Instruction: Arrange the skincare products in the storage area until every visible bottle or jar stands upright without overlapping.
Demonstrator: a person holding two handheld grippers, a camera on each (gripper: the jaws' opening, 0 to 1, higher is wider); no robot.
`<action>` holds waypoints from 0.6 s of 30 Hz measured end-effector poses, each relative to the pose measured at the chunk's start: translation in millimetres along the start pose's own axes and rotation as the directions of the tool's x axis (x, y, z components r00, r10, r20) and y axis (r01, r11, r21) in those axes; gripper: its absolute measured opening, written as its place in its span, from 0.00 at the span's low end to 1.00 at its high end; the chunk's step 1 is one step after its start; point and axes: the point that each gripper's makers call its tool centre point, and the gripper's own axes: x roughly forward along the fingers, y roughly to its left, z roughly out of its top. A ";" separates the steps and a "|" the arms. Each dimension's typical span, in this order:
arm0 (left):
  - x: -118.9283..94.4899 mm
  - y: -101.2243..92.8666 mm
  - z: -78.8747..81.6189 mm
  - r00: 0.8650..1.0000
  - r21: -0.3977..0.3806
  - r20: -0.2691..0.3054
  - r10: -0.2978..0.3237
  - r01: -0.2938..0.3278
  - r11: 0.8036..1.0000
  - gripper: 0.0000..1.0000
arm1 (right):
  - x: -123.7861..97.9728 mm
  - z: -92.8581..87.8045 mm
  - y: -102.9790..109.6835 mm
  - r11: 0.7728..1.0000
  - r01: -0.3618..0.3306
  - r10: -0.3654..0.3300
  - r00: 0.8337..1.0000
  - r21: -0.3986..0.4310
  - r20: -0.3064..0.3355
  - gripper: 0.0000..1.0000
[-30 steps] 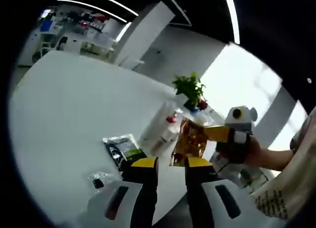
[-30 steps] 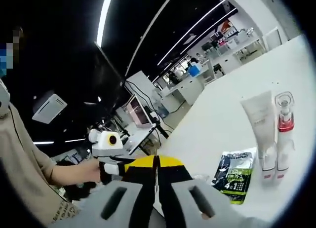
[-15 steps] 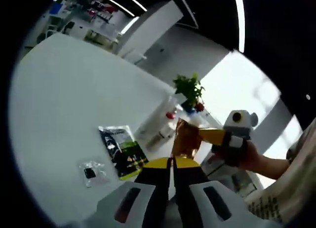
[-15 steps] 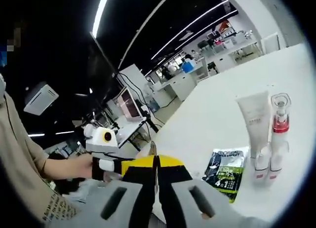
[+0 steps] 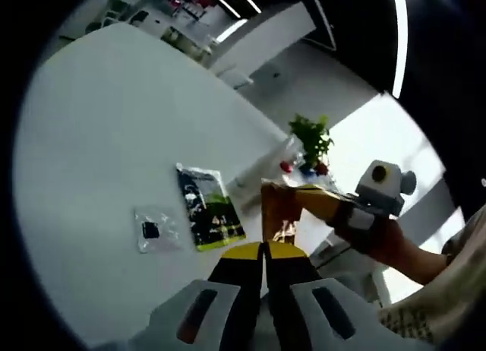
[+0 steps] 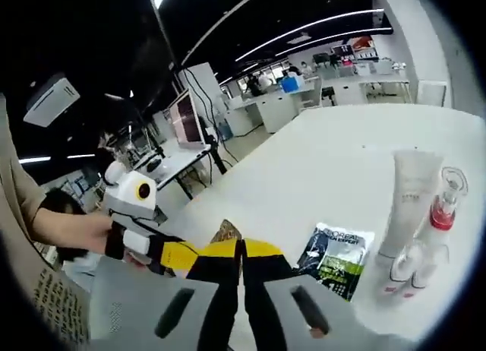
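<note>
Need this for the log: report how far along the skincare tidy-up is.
Barely started. Nothing looks arranged: the white tube and the red-collared pump bottle lie flat on the table, beside the dark sachet. In hand: the right tool pinches a gold packet. Left: stand the bottles upright.

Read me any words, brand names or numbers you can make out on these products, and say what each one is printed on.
"L'OREAL": white letters atop the black and green sachet.
Smaller print lower on that sachet: too blurred to read.
White tube: faint lettering, unreadable.
Red-collared pump bottle: no legible text.
Small clear packet: dark mark, unreadable.
</note>
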 end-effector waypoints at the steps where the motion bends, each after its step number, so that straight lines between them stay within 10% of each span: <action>1: -0.5 2.0 0.8 1.000 -0.006 0.004 0.004 -0.004 1.000 0.00 | 4.2 0.0 -1.1 1.000 0.000 0.000 1.000 -0.009 -0.007 0.01; 18: 7.1 35.3 25.9 0.998 -0.060 0.036 0.042 -0.040 0.997 0.00 | 51.3 5.8 -23.7 0.976 0.047 -0.060 0.996 -0.211 -0.060 0.01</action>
